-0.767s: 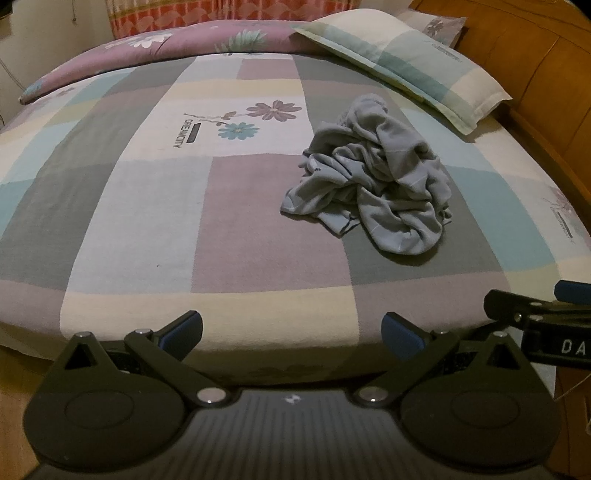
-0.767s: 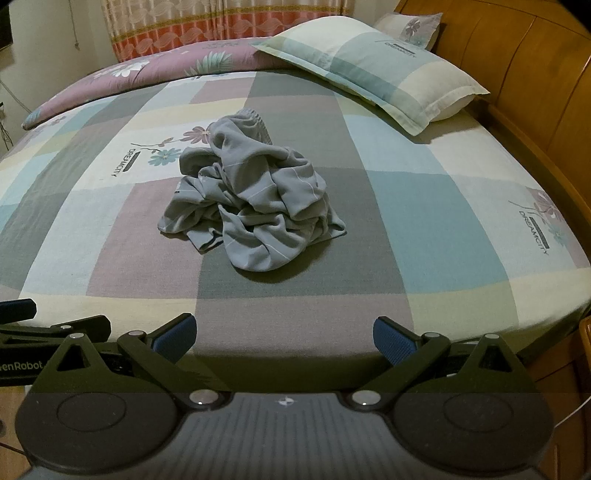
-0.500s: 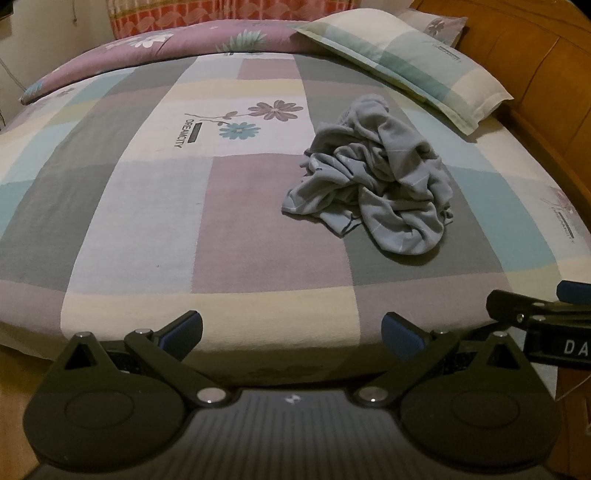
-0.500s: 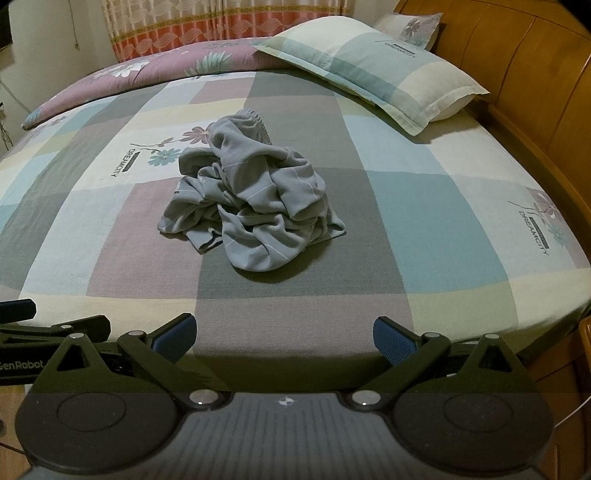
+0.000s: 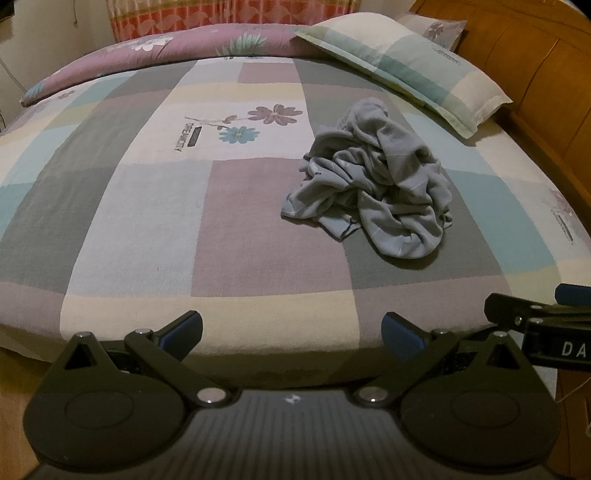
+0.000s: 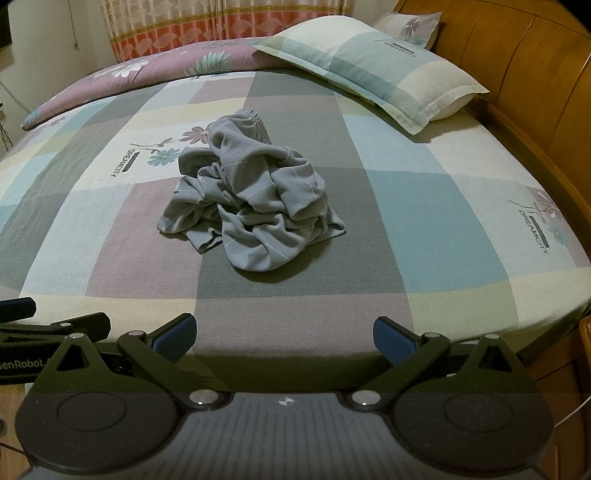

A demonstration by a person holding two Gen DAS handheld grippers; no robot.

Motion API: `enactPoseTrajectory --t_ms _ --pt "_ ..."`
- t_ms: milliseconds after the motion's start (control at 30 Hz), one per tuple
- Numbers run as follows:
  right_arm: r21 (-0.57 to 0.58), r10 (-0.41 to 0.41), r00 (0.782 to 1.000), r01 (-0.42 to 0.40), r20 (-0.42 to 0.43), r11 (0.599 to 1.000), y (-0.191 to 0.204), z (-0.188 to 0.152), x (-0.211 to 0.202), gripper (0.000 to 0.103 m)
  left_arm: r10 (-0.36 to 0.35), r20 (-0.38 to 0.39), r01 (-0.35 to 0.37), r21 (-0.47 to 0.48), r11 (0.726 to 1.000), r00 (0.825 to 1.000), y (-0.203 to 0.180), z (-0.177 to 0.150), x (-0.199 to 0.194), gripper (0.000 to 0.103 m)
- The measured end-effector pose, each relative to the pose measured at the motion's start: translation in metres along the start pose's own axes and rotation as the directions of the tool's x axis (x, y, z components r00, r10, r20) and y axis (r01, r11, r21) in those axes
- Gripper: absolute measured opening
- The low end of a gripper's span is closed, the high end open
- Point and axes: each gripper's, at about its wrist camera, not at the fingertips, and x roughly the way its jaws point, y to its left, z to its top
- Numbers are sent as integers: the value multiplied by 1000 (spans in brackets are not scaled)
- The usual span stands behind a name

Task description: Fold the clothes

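Observation:
A crumpled grey garment (image 5: 376,184) lies in a heap on the checked bedsheet (image 5: 147,221), right of centre in the left wrist view and centred (image 6: 251,206) in the right wrist view. My left gripper (image 5: 291,334) hovers open at the bed's near edge, well short of the garment, nothing between its blue pads. My right gripper (image 6: 283,334) is likewise open and empty at the near edge. Each gripper shows at the other's frame edge: the right one (image 5: 546,317) on the right, the left one (image 6: 44,321) on the left.
A checked pillow (image 6: 369,66) lies at the back right, with a smaller floral pillow (image 6: 410,26) behind it. A purple floral quilt (image 5: 147,55) runs along the far side. A wooden headboard (image 6: 517,74) borders the right. Curtains (image 6: 203,29) hang behind.
Nothing has visibly moved apart from a very slight drift of the left wrist view; both grippers stay open at the bed's near edge.

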Motion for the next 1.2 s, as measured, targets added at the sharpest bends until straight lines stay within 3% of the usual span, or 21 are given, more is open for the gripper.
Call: enactPoseTrajectory --t_ms 1033,1200 --pt "0 0 1000 0 4 1000 1 0 1 103 14 37 -14 5 1000 999 1 1 -1 102" --pt "-6 -2 1000 2 2 1000 1 1 2 103 10 74 -11 16 1000 997 0 0 -2 102"
